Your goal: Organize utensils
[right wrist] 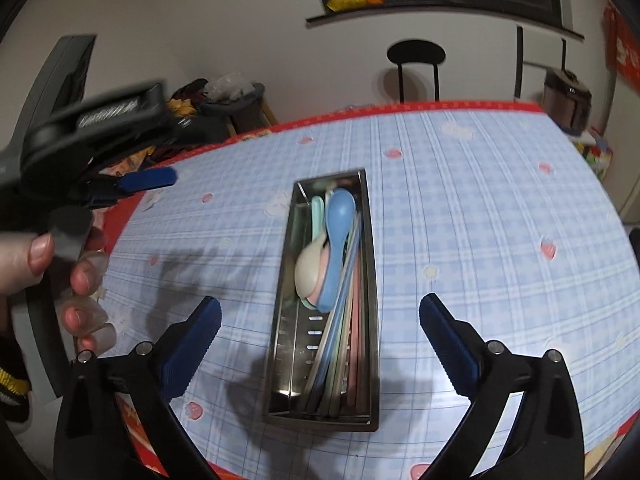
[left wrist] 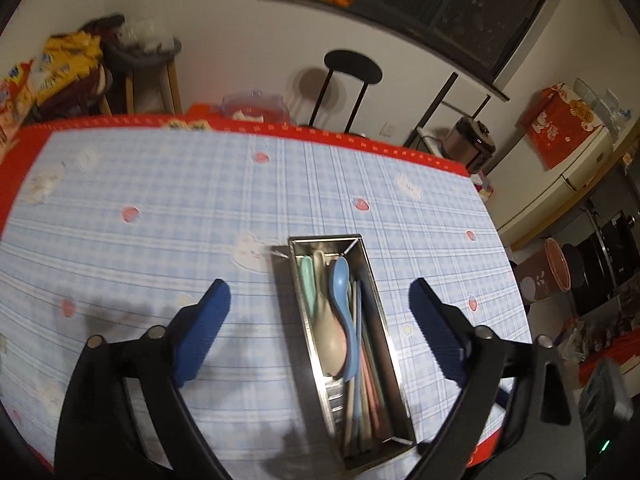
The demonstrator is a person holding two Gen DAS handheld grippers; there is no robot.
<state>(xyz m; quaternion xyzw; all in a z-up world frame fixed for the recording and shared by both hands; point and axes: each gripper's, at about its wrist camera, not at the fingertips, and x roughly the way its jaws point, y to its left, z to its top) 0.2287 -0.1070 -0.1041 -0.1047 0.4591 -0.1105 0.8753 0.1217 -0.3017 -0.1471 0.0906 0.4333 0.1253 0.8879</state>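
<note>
A long steel tray point(left wrist: 375, 292) point(right wrist: 285, 304) lies on the blue checked tablecloth point(left wrist: 160, 200) point(right wrist: 480, 220). Inside it are a blue spoon point(left wrist: 342, 292) point(right wrist: 336, 240), a beige spoon point(left wrist: 329, 336) point(right wrist: 307, 268), a mint spoon point(left wrist: 307, 280) point(right wrist: 318, 210) and several pastel chopsticks point(left wrist: 368, 392) point(right wrist: 340, 360). My left gripper point(left wrist: 318, 286) hangs open above the tray with nothing between its blue pads. My right gripper point(right wrist: 320, 301) is open too, over the tray's near half, and holds nothing. In the right wrist view a hand point(right wrist: 36, 256) holds the left gripper at the far left, one blue pad point(right wrist: 148, 180) showing.
A red border point(left wrist: 360, 140) point(right wrist: 400, 108) marks the table's far edge. Behind it stand a black stool point(left wrist: 352, 66) point(right wrist: 416, 54), a rice cooker point(left wrist: 470, 144) point(right wrist: 568, 100) and a wooden stool with bags point(left wrist: 140, 56). Snack packets point(left wrist: 60, 64) lie at the far left.
</note>
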